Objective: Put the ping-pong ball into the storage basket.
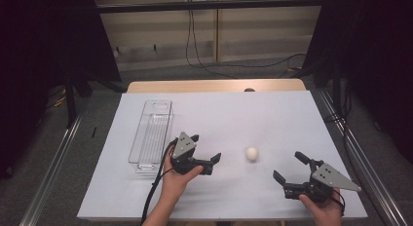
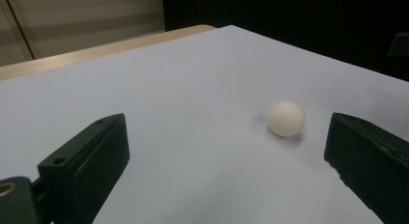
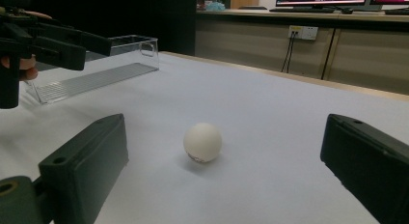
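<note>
The big white worktop [image 1: 292, 114] is mostly bare. A long clear tray [image 1: 151, 136] lies on its left part, and it looks to have nothing in it. A small white ball [image 1: 252, 154] sits alone near the middle, a bit to the right and toward the near side.

The job looks like it has just begun. The ball is not picked up yet. Nothing holds it and nothing touches it. I think the ball is meant to go into the tray, so all of that is left to do.

The left tool [image 1: 207, 152] is between the tray and the ball, and its jaws are wide apart with nothing in them. In the left gripper view the ball [image 2: 286, 118] sits ahead, closer to one jaw. The right tool [image 1: 289, 166] is near the right near corner of the worktop, jaws wide apart too and holding nothing. In the right gripper view the ball [image 3: 202, 142] is straight ahead between the jaws, but a little way off.

There is lots of open room around the ball on every side. The near edge is close to both hands. The ball is round, so I think a bump could send it rolling toward an edge.
</note>
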Tool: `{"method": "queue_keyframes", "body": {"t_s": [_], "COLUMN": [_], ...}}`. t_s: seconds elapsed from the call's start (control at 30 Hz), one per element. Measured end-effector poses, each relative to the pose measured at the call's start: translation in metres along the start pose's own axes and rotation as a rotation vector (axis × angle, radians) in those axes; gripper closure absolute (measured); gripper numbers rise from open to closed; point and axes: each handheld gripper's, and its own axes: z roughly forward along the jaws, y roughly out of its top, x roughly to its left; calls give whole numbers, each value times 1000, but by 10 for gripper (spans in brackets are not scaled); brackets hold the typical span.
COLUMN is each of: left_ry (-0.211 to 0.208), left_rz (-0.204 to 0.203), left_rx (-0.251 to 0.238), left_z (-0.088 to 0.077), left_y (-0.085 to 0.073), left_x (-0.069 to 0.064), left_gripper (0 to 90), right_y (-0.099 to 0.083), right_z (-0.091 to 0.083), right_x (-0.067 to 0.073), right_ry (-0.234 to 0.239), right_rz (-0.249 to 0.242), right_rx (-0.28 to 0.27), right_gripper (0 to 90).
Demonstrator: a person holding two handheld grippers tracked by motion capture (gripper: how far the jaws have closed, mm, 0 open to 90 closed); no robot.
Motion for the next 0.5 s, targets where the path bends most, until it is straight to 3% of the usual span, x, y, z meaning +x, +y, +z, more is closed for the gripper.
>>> {"method": "queue_keyframes", "body": {"t_s": [0.5], "left_ry": [-15], "left_rz": [8], "left_rx": [28], "left_z": [11], "left_y": [0], "left_x": [-2], "left_gripper": [22], "right_y": [0], "right_z": [-1], "right_x": [0], "right_ry": [3], "right_rz": [1], "right_rx": [0], "right_gripper": [22]}}
